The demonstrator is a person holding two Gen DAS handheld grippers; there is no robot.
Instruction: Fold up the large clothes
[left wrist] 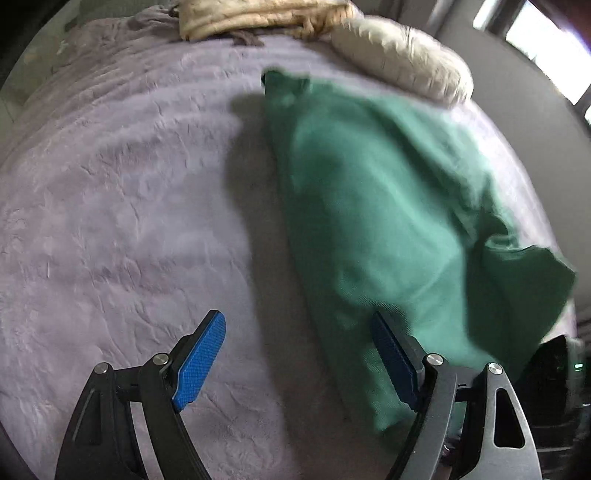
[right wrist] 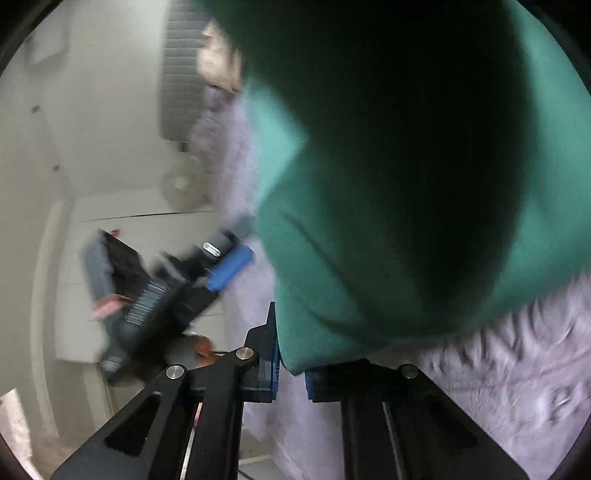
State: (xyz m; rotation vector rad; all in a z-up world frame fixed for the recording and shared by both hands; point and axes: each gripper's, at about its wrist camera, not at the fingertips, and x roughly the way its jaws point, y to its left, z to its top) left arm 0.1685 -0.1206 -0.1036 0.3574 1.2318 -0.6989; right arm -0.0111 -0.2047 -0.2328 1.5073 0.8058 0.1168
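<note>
A large green garment [left wrist: 388,206] lies bunched on the lilac bedspread [left wrist: 122,206], with its near right part lifted off the bed. My left gripper [left wrist: 297,356] hovers open above the bedspread at the garment's near left edge. Its right blue pad [left wrist: 393,363] is against the cloth and nothing is between the pads. In the right wrist view the green garment [right wrist: 388,166] hangs close and fills the upper right. Its lower edge sits pinched between the narrow blue pads of my right gripper [right wrist: 291,369]. The left gripper [right wrist: 229,258] shows blurred at the bed's left edge.
A cream quilt [left wrist: 258,18] and a pale pillow [left wrist: 402,62] lie at the bed's far end. A bright window [left wrist: 535,40] is at the upper right. White cabinets [right wrist: 122,221] and a pale wall stand beyond the bed's side.
</note>
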